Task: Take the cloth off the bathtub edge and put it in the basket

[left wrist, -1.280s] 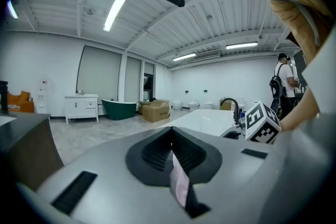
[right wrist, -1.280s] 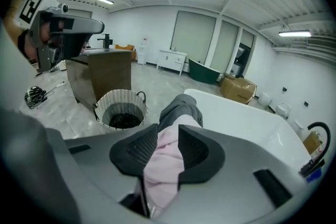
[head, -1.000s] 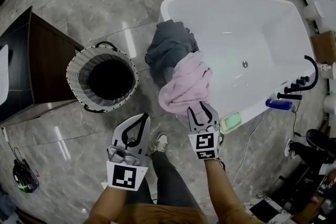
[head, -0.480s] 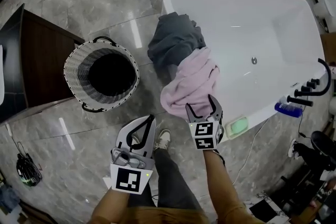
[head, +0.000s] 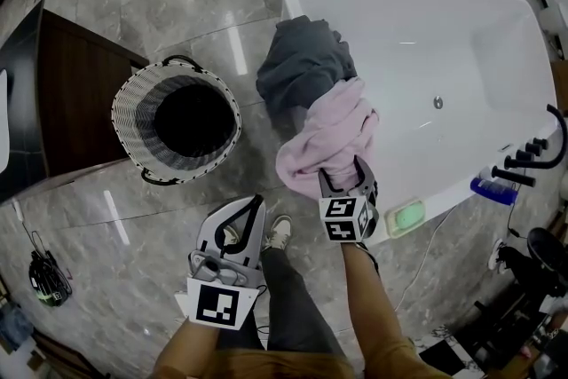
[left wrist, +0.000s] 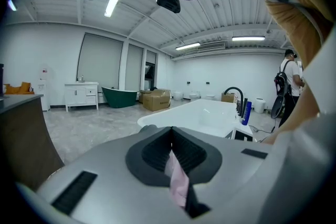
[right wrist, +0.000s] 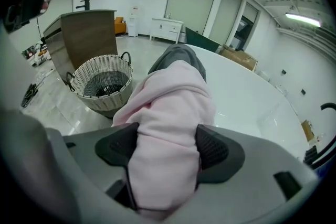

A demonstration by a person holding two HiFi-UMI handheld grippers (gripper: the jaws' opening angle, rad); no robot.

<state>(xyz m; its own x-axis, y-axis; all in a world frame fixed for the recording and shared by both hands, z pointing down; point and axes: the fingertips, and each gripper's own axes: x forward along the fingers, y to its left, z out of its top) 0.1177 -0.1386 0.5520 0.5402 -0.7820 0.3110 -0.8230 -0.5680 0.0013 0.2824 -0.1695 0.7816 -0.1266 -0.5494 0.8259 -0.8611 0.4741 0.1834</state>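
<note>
- The right claw (head: pixel 342 171) is set down over the pink cloth (head: pixel 328 133). Its jaws have just been opening and stand wide, with a fold of the cloth filling the gap between the pads. No squeeze is seen, so the cloth is judged straddled, not yet gripped.
- The pink cloth is draped over the near left edge of the bathtub (head: pixel 461 22). It touches a grey cloth (head: pixel 306 62) lying further along the same edge, toward the far left corner.
- The left claw (head: pixel 258 201) is held over the floor (head: pixel 133 13) with its jaws together. A pink sliver (left wrist: pixel 177 186) is seen in their seam, and its nature cannot be told.
- The basket (head: pixel 131 93) stands on the floor, left of the bathtub and apart from it. No cloth is seen inside.
- Progress: nothing is moved yet. Closing on the pink cloth, lifting it off the edge, carrying it to the basket and releasing it are all left.
</note>
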